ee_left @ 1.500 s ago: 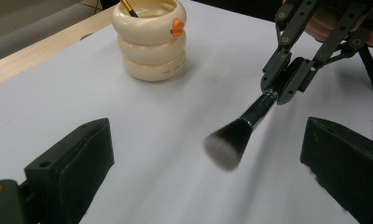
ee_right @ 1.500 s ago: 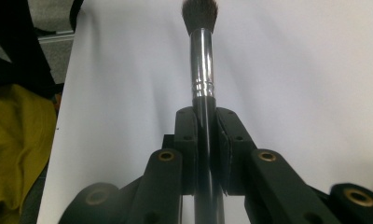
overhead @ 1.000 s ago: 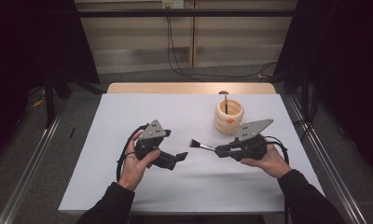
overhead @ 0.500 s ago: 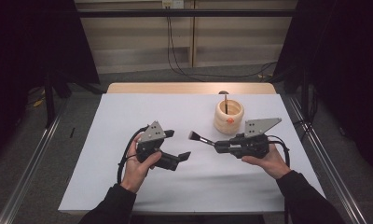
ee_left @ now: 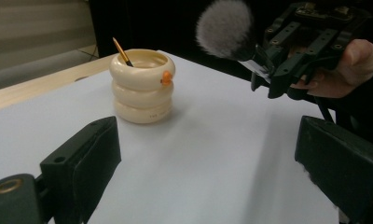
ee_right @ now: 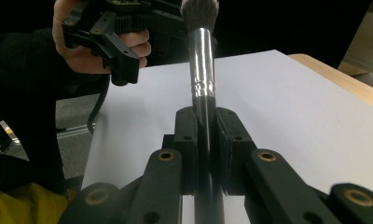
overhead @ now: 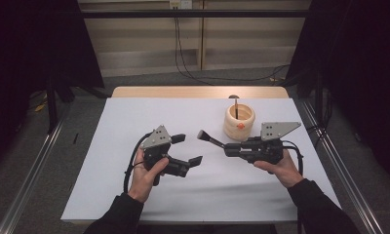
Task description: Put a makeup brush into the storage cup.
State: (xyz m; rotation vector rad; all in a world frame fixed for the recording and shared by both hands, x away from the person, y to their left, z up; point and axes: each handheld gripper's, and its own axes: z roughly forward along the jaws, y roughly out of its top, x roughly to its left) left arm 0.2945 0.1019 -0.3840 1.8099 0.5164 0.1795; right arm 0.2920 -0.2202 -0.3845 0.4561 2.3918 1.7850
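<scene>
A makeup brush (overhead: 208,139) with a dark handle, silver ferrule and grey bristles is held level above the white table (overhead: 134,117). My right gripper (overhead: 228,146) is shut on its handle, and its bristles point toward my left gripper (overhead: 187,149). That gripper stands open and empty, a short way from the bristles. In the right gripper view the pads (ee_right: 231,149) clamp the handle of the brush (ee_right: 201,51). The left gripper view has the fluffy brush head (ee_left: 224,30) at the upper right. A cream ringed holder (overhead: 240,122) stands behind the right gripper with a thin orange-handled stick (ee_left: 122,51) in it.
The white sheet ends in a wooden strip (overhead: 198,91) at the far side. Metal rails (overhead: 339,161) run along both sides of the table. The holder (ee_left: 141,86) bears a small orange knob on its top ring.
The right gripper has carried the brush a little upward and toward the far side, so the bristles now sit higher. The left gripper has stayed put.
</scene>
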